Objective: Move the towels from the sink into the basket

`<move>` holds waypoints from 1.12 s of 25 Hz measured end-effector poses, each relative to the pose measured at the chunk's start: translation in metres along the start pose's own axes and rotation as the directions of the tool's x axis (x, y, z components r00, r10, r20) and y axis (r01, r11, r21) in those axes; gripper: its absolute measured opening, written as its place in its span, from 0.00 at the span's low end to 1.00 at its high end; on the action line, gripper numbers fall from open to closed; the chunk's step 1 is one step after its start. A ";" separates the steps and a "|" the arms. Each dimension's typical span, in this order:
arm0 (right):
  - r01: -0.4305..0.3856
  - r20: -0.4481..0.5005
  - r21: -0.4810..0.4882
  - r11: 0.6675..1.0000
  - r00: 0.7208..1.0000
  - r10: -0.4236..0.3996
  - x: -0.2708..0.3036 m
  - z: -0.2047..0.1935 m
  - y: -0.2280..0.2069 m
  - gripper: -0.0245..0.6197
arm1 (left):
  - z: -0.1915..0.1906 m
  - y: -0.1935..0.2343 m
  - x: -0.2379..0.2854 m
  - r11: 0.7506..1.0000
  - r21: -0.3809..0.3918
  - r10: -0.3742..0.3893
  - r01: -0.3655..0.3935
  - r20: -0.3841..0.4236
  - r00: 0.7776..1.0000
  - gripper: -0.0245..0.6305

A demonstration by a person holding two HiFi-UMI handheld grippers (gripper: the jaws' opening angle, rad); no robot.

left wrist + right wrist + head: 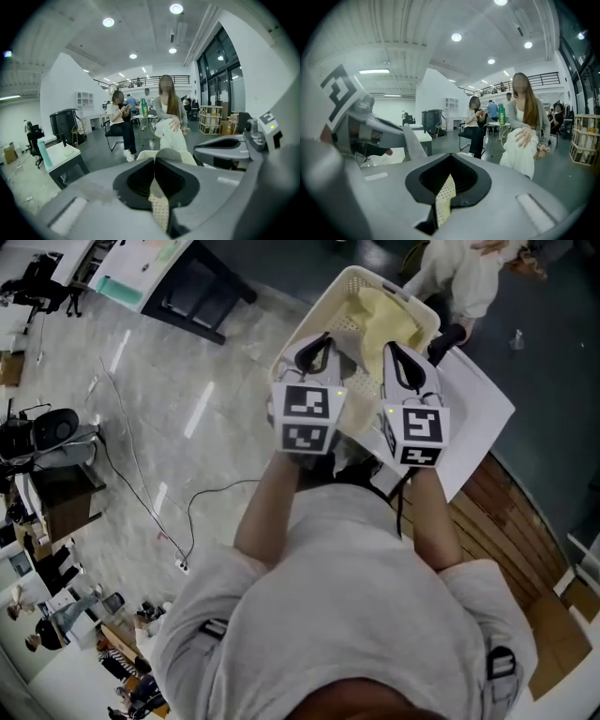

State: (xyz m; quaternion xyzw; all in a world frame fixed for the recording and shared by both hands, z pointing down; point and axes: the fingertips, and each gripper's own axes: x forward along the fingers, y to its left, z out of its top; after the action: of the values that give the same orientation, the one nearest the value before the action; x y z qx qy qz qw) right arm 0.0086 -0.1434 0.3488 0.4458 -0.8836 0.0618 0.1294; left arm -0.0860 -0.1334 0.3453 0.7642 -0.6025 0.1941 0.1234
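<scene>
The left gripper point(154, 161) is seen closed on the basket point(159, 211): a strip of the cream, perforated wall is pinched between its dark pads. The right gripper point(451, 159) is likewise clamped on a perforated piece of the basket point(443, 197), with no gap left between pad and wall.

In the head view both grippers are held side by side ahead of the person's chest, the left gripper point(316, 345) on the near left rim and the right gripper point(398, 354) on the near right rim. The basket point(370, 274) is thus gripped at two points and is tilted away from the person. A yellow towel point(384, 320) is lying inside it, against the far right wall.

A white panel point(478, 404) is seen beneath and to the right of the basket, with wooden boards point(497, 512) beside it. A cable point(141, 493) is trailed across the pale floor on the left. Beyond the basket, a seated person point(522, 140) with white cloth on the lap is shown.
</scene>
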 end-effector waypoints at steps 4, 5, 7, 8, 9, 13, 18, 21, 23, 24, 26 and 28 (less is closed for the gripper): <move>-0.025 -0.009 -0.003 1.000 1.000 0.025 0.017 -0.001 0.018 0.05 | -0.011 0.015 0.001 1.000 -0.016 0.001 -0.002 -0.016 1.000 0.08; -0.027 -0.011 -0.004 1.000 1.000 0.027 0.020 -0.001 0.021 0.05 | -0.013 0.017 0.001 1.000 -0.017 -0.003 0.002 -0.019 1.000 0.08; -0.027 -0.015 -0.005 1.000 1.000 0.027 0.024 -0.001 0.024 0.05 | -0.016 0.017 0.004 1.000 -0.017 -0.013 0.013 -0.024 1.000 0.08; -0.025 -0.017 -0.004 1.000 1.000 0.025 0.026 -0.003 0.023 0.05 | -0.018 0.017 0.007 1.000 -0.017 -0.020 0.019 -0.028 0.999 0.08; -0.021 -0.021 -0.002 1.000 1.000 0.021 0.028 -0.005 0.022 0.05 | -0.020 0.015 0.011 0.999 -0.018 -0.028 0.027 -0.036 0.999 0.08; 0.003 -0.043 0.013 1.000 0.999 -0.002 0.034 -0.013 0.015 0.05 | -0.039 0.008 0.029 0.997 -0.040 -0.071 0.068 -0.084 0.994 0.08; 0.038 -0.067 0.024 0.999 0.997 -0.036 0.043 -0.018 0.004 0.05 | -0.050 0.007 0.053 0.993 -0.049 -0.111 0.106 -0.121 0.987 0.08; 0.058 -0.085 0.032 0.998 0.995 -0.055 0.053 -0.025 -0.004 0.05 | -0.056 0.007 0.073 0.990 -0.055 -0.140 0.133 -0.144 0.980 0.08; 0.073 -0.093 0.039 0.997 0.993 -0.069 0.061 -0.027 -0.011 0.05 | -0.060 0.007 0.086 0.987 -0.056 -0.160 0.153 -0.162 0.974 0.08; 0.081 -0.095 0.042 0.996 0.992 -0.077 0.065 -0.026 -0.013 0.05 | -0.062 0.007 0.092 0.985 -0.056 -0.171 0.164 -0.171 0.970 0.08; 0.095 -0.103 0.048 0.994 0.991 -0.090 0.073 -0.026 -0.018 0.05 | -0.067 0.007 0.103 0.981 -0.057 -0.195 0.188 -0.191 0.962 0.08; 0.106 -0.119 0.054 0.993 0.988 -0.099 0.079 -0.030 -0.022 0.05 | -0.074 0.006 0.114 0.976 -0.064 -0.216 0.207 -0.214 0.953 0.08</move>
State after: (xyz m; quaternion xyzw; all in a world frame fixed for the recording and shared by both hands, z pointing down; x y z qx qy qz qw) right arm -0.0138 -0.2104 0.3998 0.4901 -0.8482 0.1073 0.1701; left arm -0.0803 -0.2029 0.4620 0.7956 -0.5035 0.2508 0.2249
